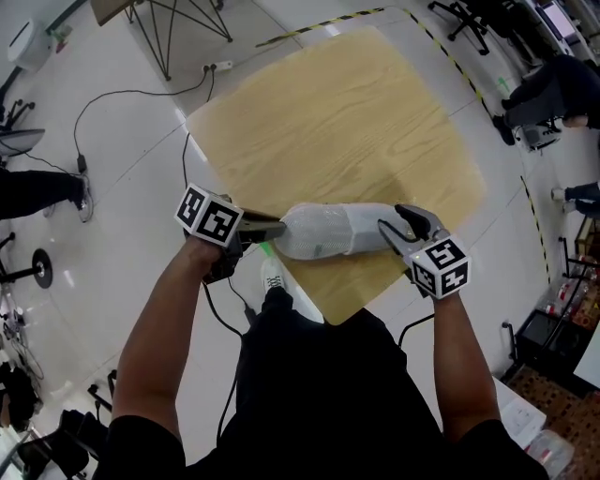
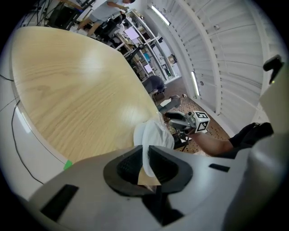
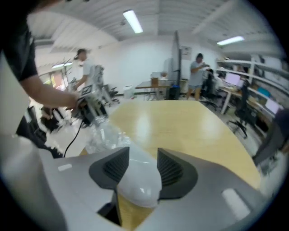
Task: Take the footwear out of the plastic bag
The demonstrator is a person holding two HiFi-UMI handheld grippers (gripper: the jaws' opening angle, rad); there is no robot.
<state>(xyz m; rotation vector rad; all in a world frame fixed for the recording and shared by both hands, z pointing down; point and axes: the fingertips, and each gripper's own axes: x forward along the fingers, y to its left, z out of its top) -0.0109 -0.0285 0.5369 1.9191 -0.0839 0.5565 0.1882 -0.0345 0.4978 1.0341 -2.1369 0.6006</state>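
1. Light wood-grain tabletop (image 1: 347, 122) with rounded corners. It is bare apart from one bundle at the near edge.
2. White shoe (image 1: 328, 232) sits inside a crumpled clear plastic bag (image 3: 104, 135) and lies across that edge, between the two claws.
3. Left claw (image 1: 272, 228) is nearly closed, pinching a fold of bag film at one end.
4. Right claw (image 1: 394, 223) is spread wide, with the shoe's rounded end between its pads.
5. Glossy white floor (image 1: 112, 150) – a black cable (image 1: 122, 94) trails over it, and a yellow-and-black tape line (image 1: 319, 23) runs past the tabletop's far side.
6. Office chairs (image 1: 464, 19) stand beyond the tape; shelves (image 2: 144, 58) line the wall.
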